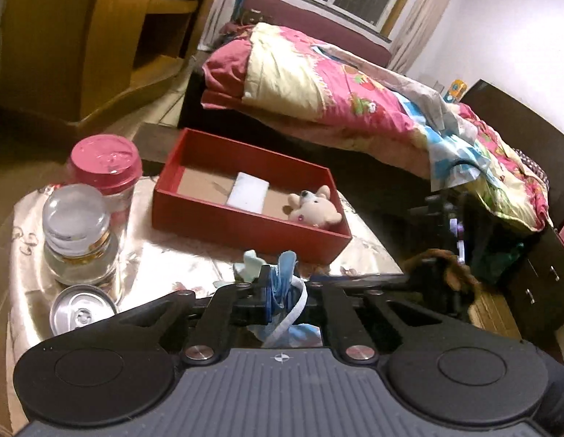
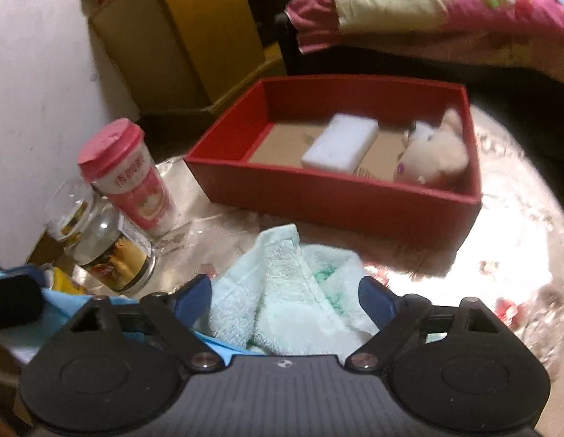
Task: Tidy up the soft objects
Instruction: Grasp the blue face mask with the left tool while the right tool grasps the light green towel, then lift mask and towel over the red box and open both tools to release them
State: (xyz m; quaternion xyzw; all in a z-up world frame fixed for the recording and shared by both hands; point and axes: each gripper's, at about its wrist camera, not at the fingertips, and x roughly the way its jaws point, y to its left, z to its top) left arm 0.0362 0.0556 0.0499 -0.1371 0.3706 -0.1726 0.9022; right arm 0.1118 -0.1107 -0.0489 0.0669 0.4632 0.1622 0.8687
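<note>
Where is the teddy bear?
The teddy lies in the red box's right end, beside the white sponge, seen in both views.

Surface finishes, bench items

Bench cover (image 2: 500,247) glossy, reflective cloth; towel (image 2: 282,291) rough terry; box (image 2: 336,196) matt red card; plush toy (image 2: 438,153) fuzzy; jar (image 1: 78,240) clear glass; can top (image 1: 81,313) brushed metal.

A: Count inside the red cardboard box (image 2: 340,196)?
B: Two. One white foam block (image 2: 339,142), one cream plush bear (image 2: 437,153).
A: Outside it?
B: One mint terry towel (image 2: 282,291), one blue face mask (image 1: 284,280), one pink-lidded paper cup (image 2: 130,178), one glass jar (image 2: 107,251), one silver can (image 1: 83,307).
</note>
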